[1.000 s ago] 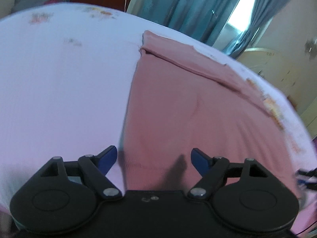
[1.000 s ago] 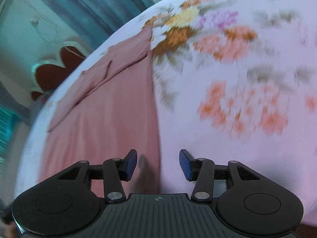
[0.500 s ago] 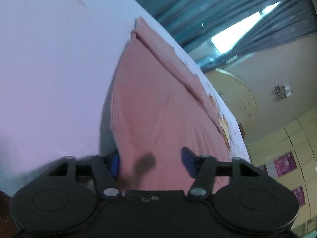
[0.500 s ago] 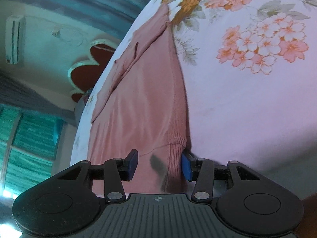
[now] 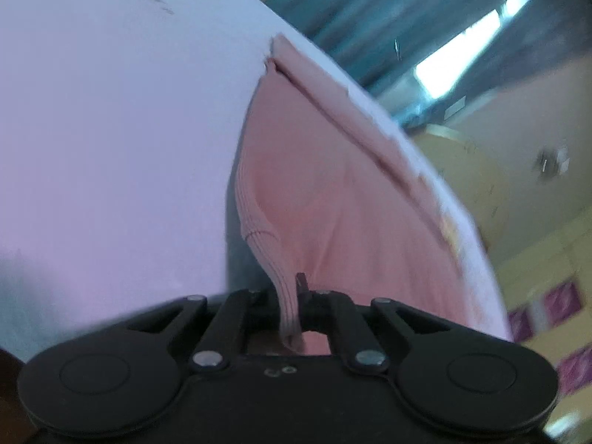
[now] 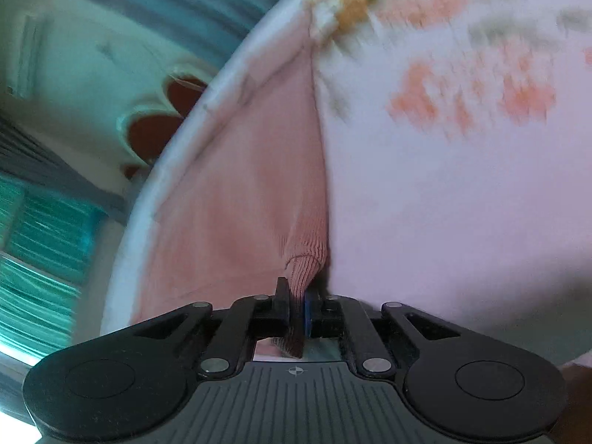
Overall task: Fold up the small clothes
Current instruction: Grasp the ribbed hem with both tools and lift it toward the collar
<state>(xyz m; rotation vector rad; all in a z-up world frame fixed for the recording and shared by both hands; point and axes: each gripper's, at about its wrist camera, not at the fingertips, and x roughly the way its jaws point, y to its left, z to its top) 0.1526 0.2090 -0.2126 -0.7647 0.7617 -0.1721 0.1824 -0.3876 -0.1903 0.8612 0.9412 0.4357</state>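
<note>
Both tools (image 5: 292, 307) (image 6: 296, 310) newly clamped on pink garment (image 5: 333, 192).

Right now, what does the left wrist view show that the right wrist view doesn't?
Only the left wrist view shows the plain bare stretch of bed sheet and the yellow wall with purple squares. Only the right wrist view shows the orange flower print and the red scalloped headboard. Both show a claw, left and right, shut on a ribbed corner of the pink garment.
</note>
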